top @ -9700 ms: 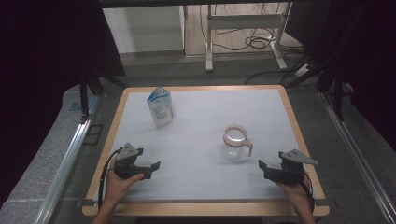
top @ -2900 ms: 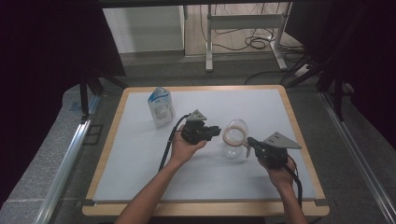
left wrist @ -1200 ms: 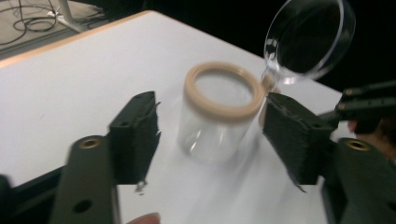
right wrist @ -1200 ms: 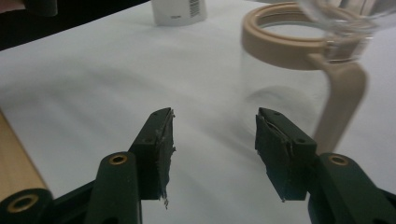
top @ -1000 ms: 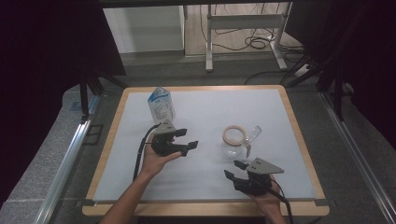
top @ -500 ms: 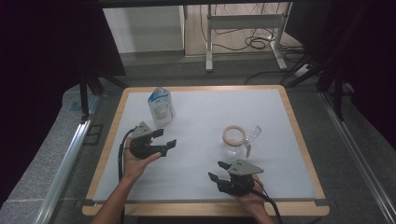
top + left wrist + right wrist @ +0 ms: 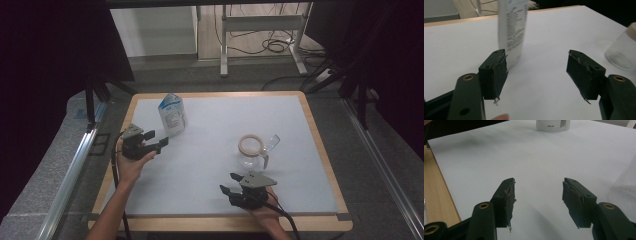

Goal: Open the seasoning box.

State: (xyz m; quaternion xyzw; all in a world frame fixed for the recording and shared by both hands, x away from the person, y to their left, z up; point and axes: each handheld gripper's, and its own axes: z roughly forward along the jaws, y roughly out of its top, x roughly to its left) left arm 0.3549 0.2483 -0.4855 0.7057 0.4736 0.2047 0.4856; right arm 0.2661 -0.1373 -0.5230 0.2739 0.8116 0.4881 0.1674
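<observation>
A person stood at a wood-edged bench [image 7: 325, 150] topped with a white sheet, a hand-held gripper in each hand and nothing gripped in either. The left hand-held gripper [image 7: 159, 142] hung at the bench's left side, its jaws spread wide and aimed toward a small white milk carton [image 7: 171, 114] that stood upright just beyond them, near the far left corner. In the left gripper view, the left hand-held gripper [image 7: 537, 67] framed bare white surface between its black padded jaws, the printed face of the carton [image 7: 512, 30] rose close behind the left jaw without touching it, and the glass jar [image 7: 622, 48] showed at the right edge. The right hand-held gripper [image 7: 227, 185] lay low near the front edge, held from below by the person's right hand [image 7: 262, 215], its jaws likewise parted and pointing leftward across the sheet. A clear glass jar [image 7: 252, 152] with a pale ring at its open mouth stood right of centre, just beyond that gripper, and a transparent piece leaned out from its far-right rim; what that piece was could not be told. In the right gripper view, the right hand-held gripper [image 7: 537, 195] stood open over empty sheet, the jar's glass wall [image 7: 624, 192] curved in at the right, and the carton's base [image 7: 552, 125] sat far off at the top.
</observation>
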